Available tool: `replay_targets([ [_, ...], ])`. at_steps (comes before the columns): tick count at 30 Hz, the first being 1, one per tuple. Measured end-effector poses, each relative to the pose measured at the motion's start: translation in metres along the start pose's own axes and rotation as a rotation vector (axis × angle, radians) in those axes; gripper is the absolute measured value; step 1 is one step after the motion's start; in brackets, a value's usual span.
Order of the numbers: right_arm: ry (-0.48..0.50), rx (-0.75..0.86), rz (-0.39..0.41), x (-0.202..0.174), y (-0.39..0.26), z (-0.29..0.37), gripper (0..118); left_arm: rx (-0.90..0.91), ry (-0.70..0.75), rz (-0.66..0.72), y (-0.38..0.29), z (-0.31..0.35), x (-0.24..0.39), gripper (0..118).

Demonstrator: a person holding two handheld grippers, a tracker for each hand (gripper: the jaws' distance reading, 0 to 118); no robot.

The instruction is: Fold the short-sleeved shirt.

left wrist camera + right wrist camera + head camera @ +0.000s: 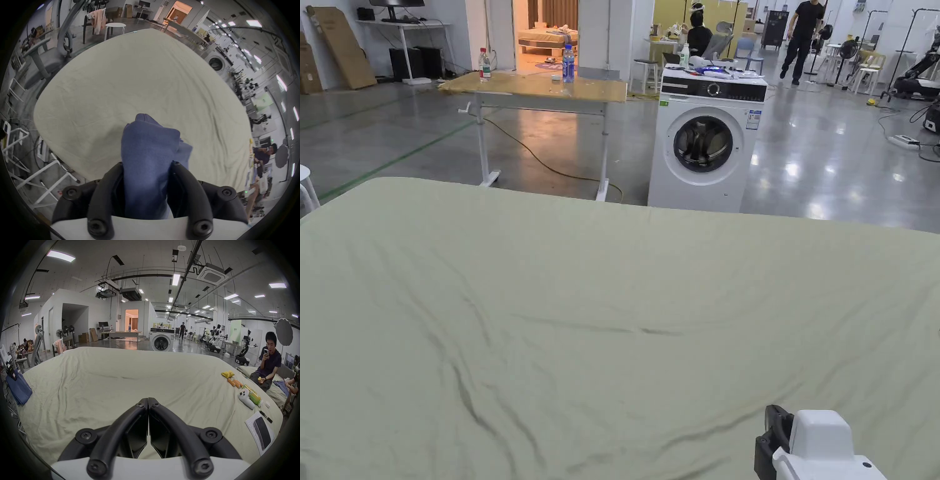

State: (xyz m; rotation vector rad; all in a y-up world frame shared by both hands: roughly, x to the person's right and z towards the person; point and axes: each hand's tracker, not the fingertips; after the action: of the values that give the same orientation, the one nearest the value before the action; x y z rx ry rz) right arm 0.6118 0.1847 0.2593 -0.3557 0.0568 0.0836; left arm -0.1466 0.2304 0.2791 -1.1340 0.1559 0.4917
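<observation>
Large open workshop hall with a glossy grey concrete floor (pixel 837 162) marked by green lines. A bed covered in a creased pale green sheet (pixel 600 312) occupies the foreground. Beyond it stand a white front-loading washing machine (pixel 705 144) and a height-adjustable table (pixel 537 90) carrying two bottles — a yellow cable trails beneath. White partition walls (pixel 78 313) enclose a warmly lit doorway (pixel 131 319). Ceiling (pixel 146 264) — exposed ducts, cassette air conditioner, rectangular light panels. Cardboard boxes (pixel 84 337) line the far wall.

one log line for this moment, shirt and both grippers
left gripper: shut on blue shirt, bunched, above bed sheet | right gripper: shut, holding nothing | fold: not started
</observation>
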Motion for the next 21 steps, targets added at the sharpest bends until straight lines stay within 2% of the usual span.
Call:
replay_targets([
  [4, 0.009, -0.012, 0.006, -0.002, -0.002, -0.003, 0, 0.03, 0.143, -0.045, 0.008, -0.008, -0.008, 62],
  [11, 0.022, -0.021, 0.016, -0.002, -0.001, -0.004, 0, 0.189, 0.441, -0.181, 0.008, 0.014, 0.001, 62],
  [13, 0.022, -0.022, 0.01, -0.001, -0.002, -0.004, 0, 0.24, 0.496, -0.186, 0.009, 0.02, 0.004, 62],
  [15, 0.025, -0.023, 0.005, -0.001, -0.003, -0.004, 0, 0.293, 0.487, -0.18, 0.003, 0.028, 0.013, 60],
  [17, 0.026, -0.021, 0.0, -0.002, -0.004, -0.004, 0, 0.357, 0.422, -0.177, -0.003, 0.034, 0.021, 48],
  [19, 0.027, -0.021, -0.005, -0.002, -0.004, -0.004, 0, 0.431, 0.353, -0.2, -0.008, 0.034, 0.029, 17],
  [21, 0.029, -0.017, -0.012, -0.001, -0.005, -0.004, 0, 0.505, 0.318, -0.228, -0.021, 0.031, 0.043, 2],
])
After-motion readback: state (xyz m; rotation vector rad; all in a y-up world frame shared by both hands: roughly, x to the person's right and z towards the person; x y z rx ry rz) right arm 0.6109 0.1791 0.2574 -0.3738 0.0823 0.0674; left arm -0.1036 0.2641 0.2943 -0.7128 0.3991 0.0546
